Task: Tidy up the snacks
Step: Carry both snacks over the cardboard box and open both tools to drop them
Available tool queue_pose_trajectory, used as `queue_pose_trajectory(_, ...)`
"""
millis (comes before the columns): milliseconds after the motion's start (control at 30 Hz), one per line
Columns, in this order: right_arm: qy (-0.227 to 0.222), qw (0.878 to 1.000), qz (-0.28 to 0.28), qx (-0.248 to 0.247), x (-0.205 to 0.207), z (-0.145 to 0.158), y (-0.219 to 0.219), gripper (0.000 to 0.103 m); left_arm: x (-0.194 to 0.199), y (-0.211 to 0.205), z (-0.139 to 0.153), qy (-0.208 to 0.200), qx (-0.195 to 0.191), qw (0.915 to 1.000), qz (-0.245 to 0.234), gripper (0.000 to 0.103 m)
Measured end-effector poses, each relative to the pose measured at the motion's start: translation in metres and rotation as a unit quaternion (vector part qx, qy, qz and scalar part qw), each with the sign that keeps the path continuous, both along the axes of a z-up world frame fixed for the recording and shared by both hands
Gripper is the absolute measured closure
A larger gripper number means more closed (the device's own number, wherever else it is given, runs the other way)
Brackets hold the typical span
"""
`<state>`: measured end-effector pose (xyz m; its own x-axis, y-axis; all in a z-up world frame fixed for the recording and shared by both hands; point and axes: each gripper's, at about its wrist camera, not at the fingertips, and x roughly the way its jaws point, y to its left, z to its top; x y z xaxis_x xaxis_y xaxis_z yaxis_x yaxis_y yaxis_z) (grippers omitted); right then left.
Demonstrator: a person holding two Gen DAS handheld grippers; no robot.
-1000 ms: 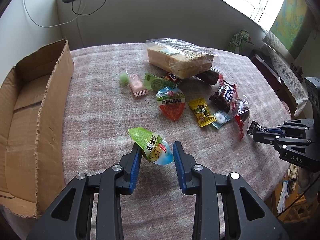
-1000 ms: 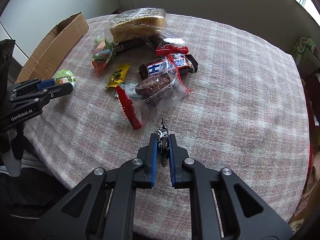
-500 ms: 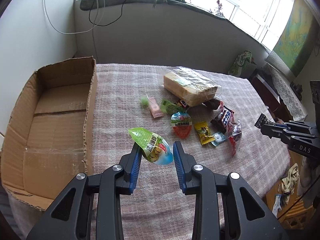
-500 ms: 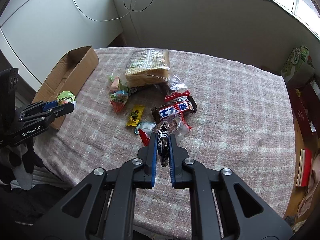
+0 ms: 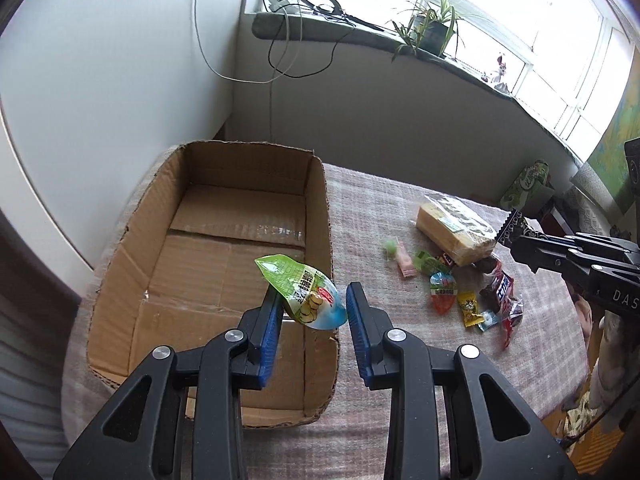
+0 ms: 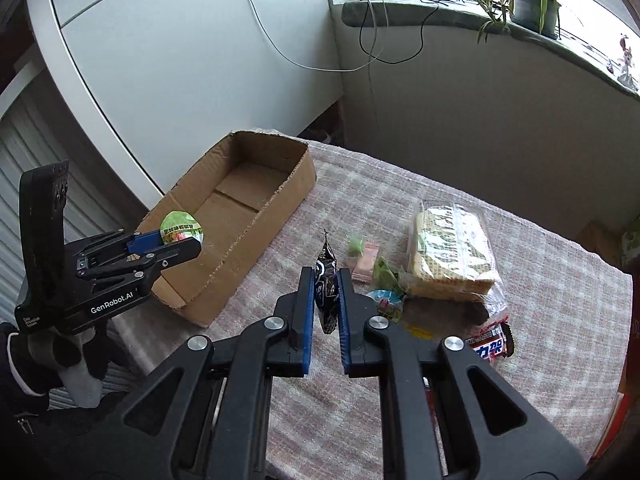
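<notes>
The left gripper [image 5: 312, 312] pinched a green packet [image 5: 304, 296] over the cardboard box [image 5: 320, 208]; the right gripper [image 6: 324, 300] pinched a dark wrapper [image 6: 326, 288] beside loose snacks [image 5: 472, 296].

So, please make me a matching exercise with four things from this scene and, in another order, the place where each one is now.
Things:
1. green jelly cup
2. black snack packet
3. bagged wafer block
4. cardboard box

Places:
a. lying on the checked tablecloth, among the loose snacks
b. between the fingers of the right gripper
c. at the table's left edge, nothing in it
d. in the left gripper, above the box

Pairs: 1-d, 2-b, 3-a, 4-c
</notes>
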<state>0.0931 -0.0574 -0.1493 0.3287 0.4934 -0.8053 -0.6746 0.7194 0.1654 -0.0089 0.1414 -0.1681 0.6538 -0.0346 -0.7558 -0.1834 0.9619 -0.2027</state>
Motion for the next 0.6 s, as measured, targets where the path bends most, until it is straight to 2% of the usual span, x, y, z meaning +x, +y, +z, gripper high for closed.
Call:
queue_pose_trajectory(233, 0.009, 0.999, 0.051, -0.002, -0.002, -0.008, 0.057, 0.092, -0.014, 0.034, -0.004, 0.004, 0.001, 0.9989, 0.046, 0.073)
queue_pose_trajectory(600, 0.034, 0.995, 0.098, -0.008, -0.009, -0.032, 0.127, 0.092, -0.028, 0.065, -0.02, 0.026, 0.006, 0.9963, 0.082, 0.073)
